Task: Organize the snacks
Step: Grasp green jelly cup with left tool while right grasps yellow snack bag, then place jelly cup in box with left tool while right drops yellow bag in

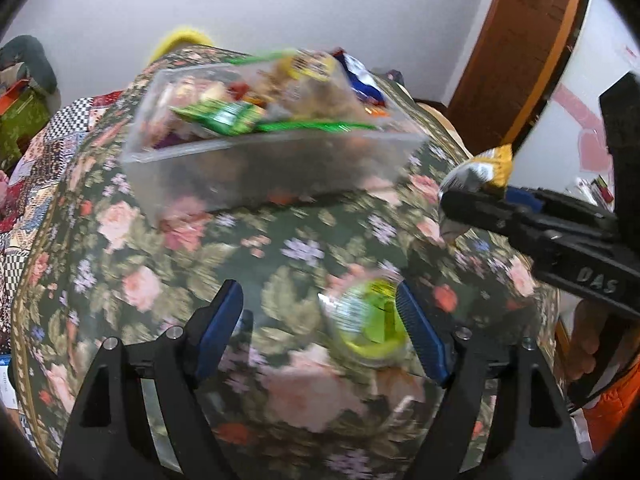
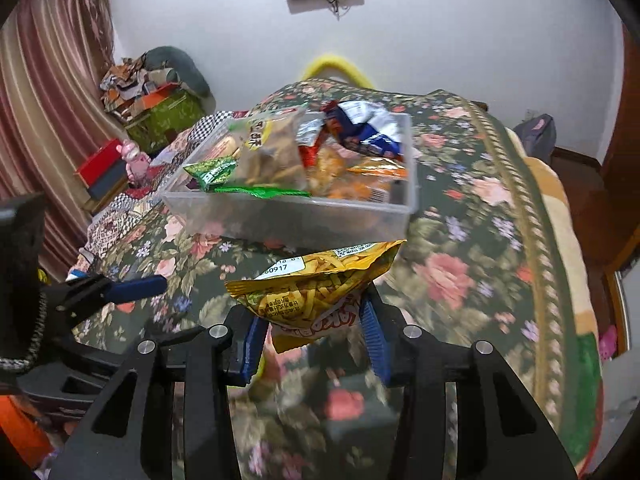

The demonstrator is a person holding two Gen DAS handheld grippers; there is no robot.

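Observation:
A clear plastic box [image 1: 256, 168] [image 2: 288, 216] holding several snack packets stands on the floral cloth. My right gripper [image 2: 314, 334] is shut on a yellow fries snack bag [image 2: 316, 284] and holds it above the cloth, just in front of the box; the bag also shows in the left wrist view [image 1: 480, 172]. My left gripper [image 1: 320, 328] is open and low over the cloth. A green-yellow snack packet [image 1: 368, 324] lies on the cloth against its right finger [image 1: 420, 336]. The left gripper shows at the left edge of the right wrist view [image 2: 136, 286].
The floral cloth [image 2: 480, 240] covers a rounded table. A patchwork bed with boxes [image 2: 160, 116] and a pink toy [image 2: 134, 160] lies behind left. A wooden door [image 1: 516, 52] is at the right. A yellow chair back [image 2: 336, 66] stands behind the table.

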